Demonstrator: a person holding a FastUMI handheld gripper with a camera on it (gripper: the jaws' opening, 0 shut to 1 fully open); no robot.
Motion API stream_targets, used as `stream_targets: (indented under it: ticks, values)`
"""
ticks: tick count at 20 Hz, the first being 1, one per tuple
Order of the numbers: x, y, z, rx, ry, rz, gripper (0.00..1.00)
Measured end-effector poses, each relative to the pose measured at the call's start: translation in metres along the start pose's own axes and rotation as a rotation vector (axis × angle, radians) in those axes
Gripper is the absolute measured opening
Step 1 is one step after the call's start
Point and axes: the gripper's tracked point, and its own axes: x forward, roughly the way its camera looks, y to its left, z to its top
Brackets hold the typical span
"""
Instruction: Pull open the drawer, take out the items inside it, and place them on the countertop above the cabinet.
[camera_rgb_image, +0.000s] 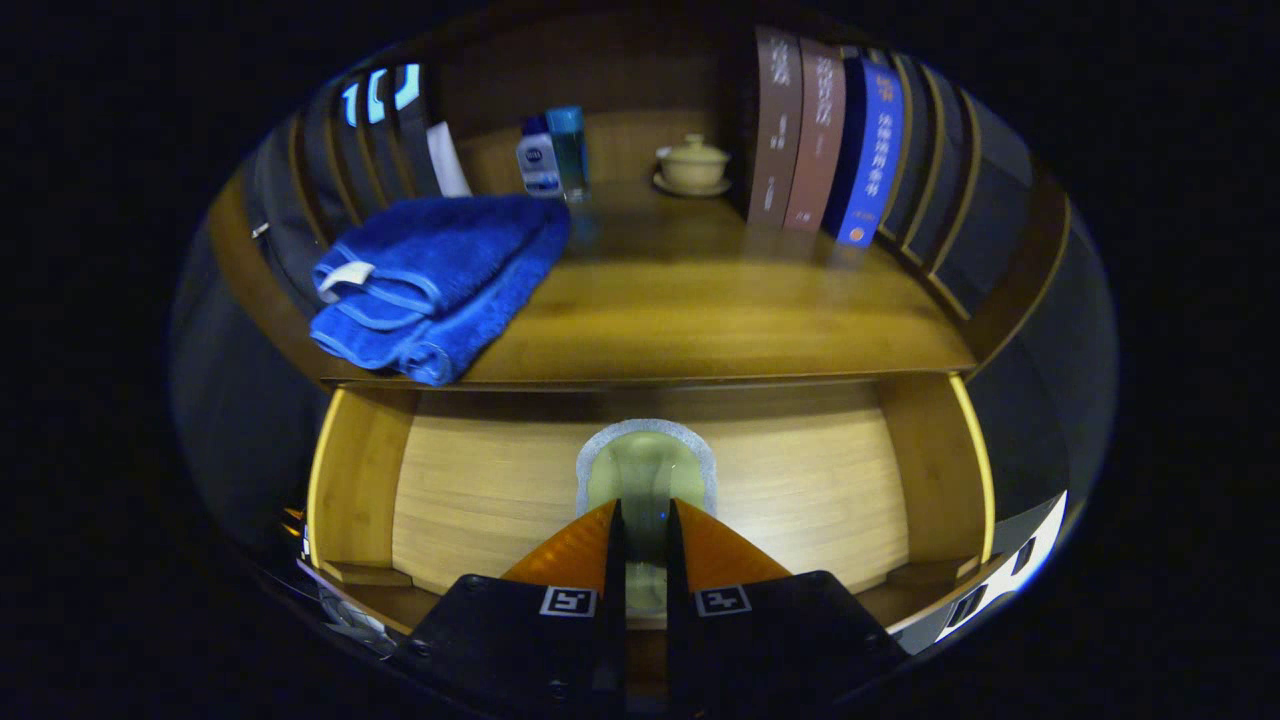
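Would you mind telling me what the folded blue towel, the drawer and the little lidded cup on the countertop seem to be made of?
Blue towel: soft terry cloth, judging by its fuzzy pile and stitched hems. Drawer: light bamboo or wood, smooth, with fine parallel grain. Lidded cup on its saucer: probably glazed ceramic, pale with a slight sheen. The gripper is nearly closed around a greenish item in the drawer; contact is unclear.

Gripper (645, 515) fingers nearly closed over sponge (646, 462) in open drawer (480, 480)

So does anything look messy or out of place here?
Only slightly: the blue towel hangs over the countertop's front edge, above the open drawer. The fingers are nearly closed around a pale item in the drawer. Books stand upright; nothing is spilled.
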Motion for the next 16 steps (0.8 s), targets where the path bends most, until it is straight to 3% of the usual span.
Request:
stream_targets:
  ticks: [6,11,16]
  values:
    - [-0.051,0.001,0.054,0.029,-0.207,0.013,0.21]
    - [-0.033,0.003,0.105,0.053,-0.237,0.033,0.21]
    - [0.013,0.004,0.155,0.082,-0.207,0.053,0.21]
